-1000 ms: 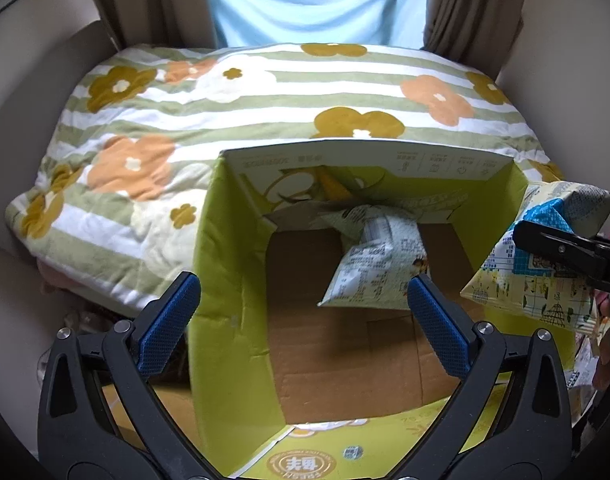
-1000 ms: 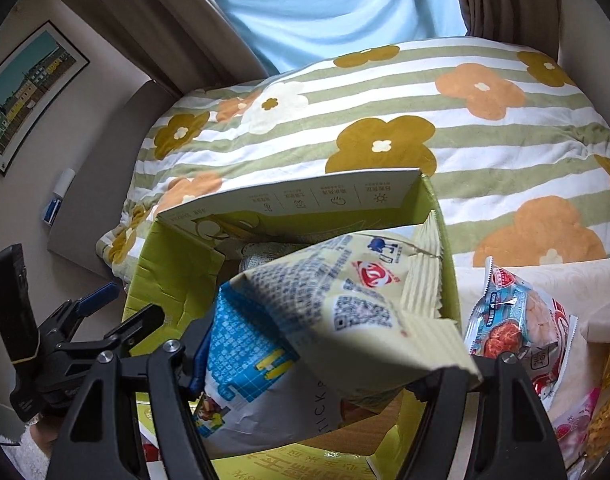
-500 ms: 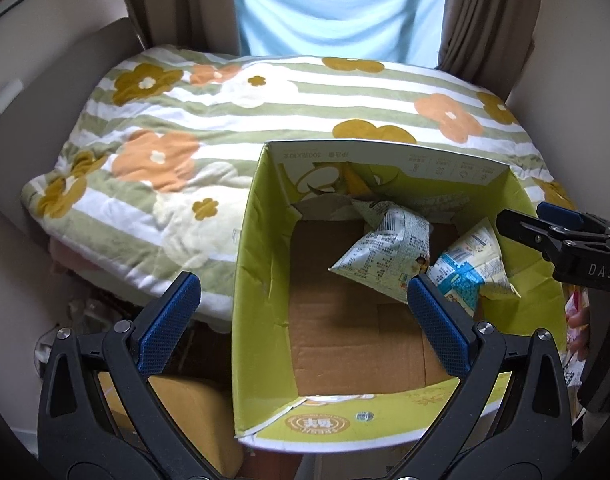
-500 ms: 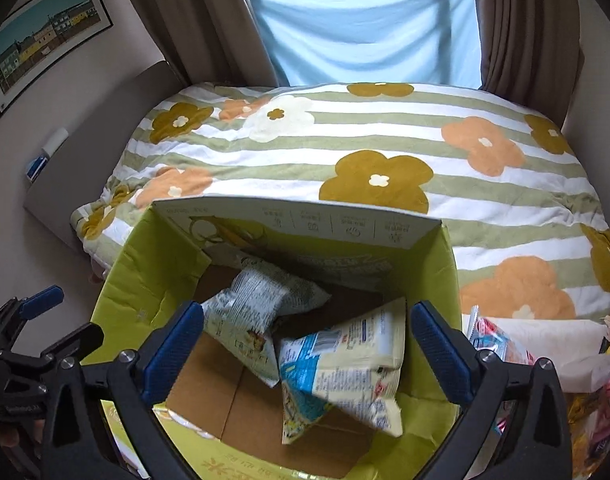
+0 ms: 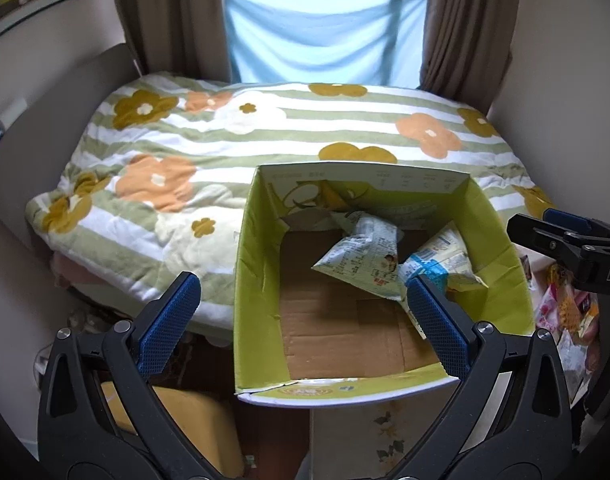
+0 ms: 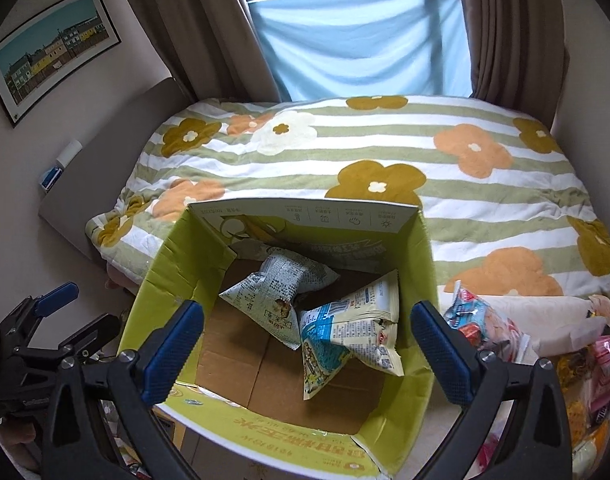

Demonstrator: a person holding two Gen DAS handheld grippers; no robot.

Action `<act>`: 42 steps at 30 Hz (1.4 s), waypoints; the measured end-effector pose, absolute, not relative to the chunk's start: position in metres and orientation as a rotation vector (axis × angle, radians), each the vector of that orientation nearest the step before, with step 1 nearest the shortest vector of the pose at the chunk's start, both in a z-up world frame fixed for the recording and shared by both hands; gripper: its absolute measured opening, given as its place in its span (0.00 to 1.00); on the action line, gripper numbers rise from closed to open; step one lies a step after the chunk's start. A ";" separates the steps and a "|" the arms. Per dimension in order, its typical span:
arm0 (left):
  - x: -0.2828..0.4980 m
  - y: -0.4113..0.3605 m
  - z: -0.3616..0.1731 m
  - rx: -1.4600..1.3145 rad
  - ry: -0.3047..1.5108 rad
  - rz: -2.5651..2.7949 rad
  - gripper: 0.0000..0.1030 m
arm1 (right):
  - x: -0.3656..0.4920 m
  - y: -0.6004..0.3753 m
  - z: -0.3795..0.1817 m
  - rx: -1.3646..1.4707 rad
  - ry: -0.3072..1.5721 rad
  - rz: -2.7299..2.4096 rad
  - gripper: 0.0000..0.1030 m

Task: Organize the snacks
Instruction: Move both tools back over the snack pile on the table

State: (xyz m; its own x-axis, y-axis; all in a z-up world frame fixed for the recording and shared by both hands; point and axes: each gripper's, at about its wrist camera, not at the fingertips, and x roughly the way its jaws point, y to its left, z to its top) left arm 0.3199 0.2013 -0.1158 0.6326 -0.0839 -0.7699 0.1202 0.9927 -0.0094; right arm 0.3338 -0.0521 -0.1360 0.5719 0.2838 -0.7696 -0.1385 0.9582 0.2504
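Snacks: two packs lie loose in the green box [image 6: 421,280], a grey-white pack [image 6: 273,292] on the left leaning on a blue-and-cream pack [image 6: 345,332] on the right. Further right, more packs [image 6: 485,320] are heaped outside the box. Left gripper [image 5: 301,328] is spread wide and grasps nothing. Right gripper [image 6: 307,350] hangs over the box, likewise released and empty. Behind lies a flowered quilt [image 6: 345,160].

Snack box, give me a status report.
Both grippers open, empty. Two snack bags in green box. More snacks outside, right. Nothing blocking.
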 end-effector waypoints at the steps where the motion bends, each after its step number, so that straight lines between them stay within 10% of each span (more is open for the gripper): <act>1: 0.318 0.200 -0.114 0.045 0.876 -0.126 1.00 | 0.328 -0.054 -0.130 0.167 0.920 0.237 1.00; 26: 0.201 -0.010 -0.093 0.039 0.816 -0.433 1.00 | 0.180 -0.228 -0.072 0.138 0.757 0.092 1.00; 42: 0.121 -0.161 -0.160 0.117 0.930 -0.536 1.00 | 0.095 -0.365 -0.131 0.178 0.839 0.091 1.00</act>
State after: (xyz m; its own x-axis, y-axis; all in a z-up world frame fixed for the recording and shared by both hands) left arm 0.1210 -0.1606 -0.1599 0.4775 -0.3887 -0.7880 0.4874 0.8634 -0.1305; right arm 0.0953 -0.3653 -0.1310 0.6658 0.1501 -0.7309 -0.0096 0.9812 0.1927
